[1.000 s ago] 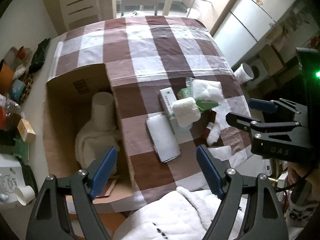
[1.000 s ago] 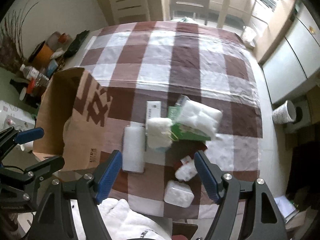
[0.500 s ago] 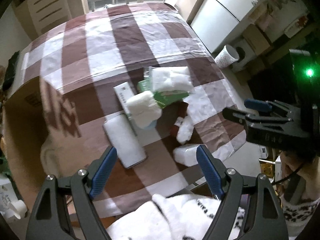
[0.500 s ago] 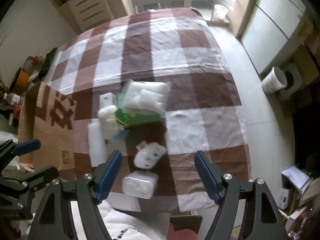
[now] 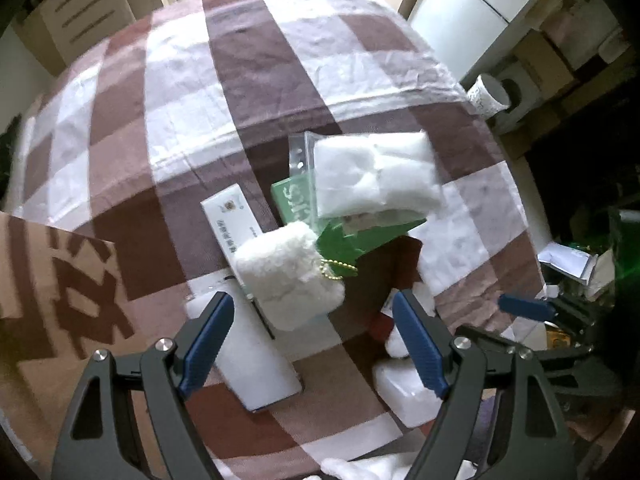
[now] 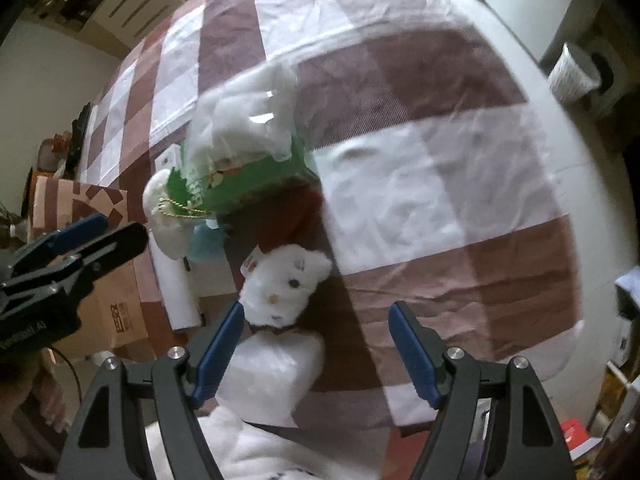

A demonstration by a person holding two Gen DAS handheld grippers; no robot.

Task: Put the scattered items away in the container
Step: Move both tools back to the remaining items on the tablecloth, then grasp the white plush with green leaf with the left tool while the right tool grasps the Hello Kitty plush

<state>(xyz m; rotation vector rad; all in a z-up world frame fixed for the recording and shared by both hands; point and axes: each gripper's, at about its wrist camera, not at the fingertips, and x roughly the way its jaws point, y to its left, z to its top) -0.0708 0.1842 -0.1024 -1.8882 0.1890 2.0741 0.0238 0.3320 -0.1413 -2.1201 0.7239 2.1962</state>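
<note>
A pile of items lies on the checked tablecloth (image 5: 192, 92). My left gripper (image 5: 312, 340) hangs open just above a white fluffy pouch (image 5: 288, 276) with a gold chain. A long white flat pack (image 5: 260, 360) and a narrow white box (image 5: 230, 220) lie beside the pouch. Behind them a clear bag of white stuffing (image 5: 372, 176) rests on a green box (image 5: 348, 232). My right gripper (image 6: 316, 354) is open over a small white plush toy (image 6: 284, 284) and a white wrapped packet (image 6: 272, 376), both near its left finger. The cardboard box (image 5: 52, 300) stands at the left.
The table's rounded edge (image 6: 576, 152) runs along the right, with a white waste bin (image 6: 572, 76) on the floor beyond it. White cabinets stand at the back. A person's white fleece garment (image 6: 260, 448) fills the bottom edge. My left gripper (image 6: 80, 236) shows at the left of the right wrist view.
Both grippers have come down toward the table, so the pile looks much larger. The left one has shifted right, away from the cardboard box. Both jaws keep the same width.
</note>
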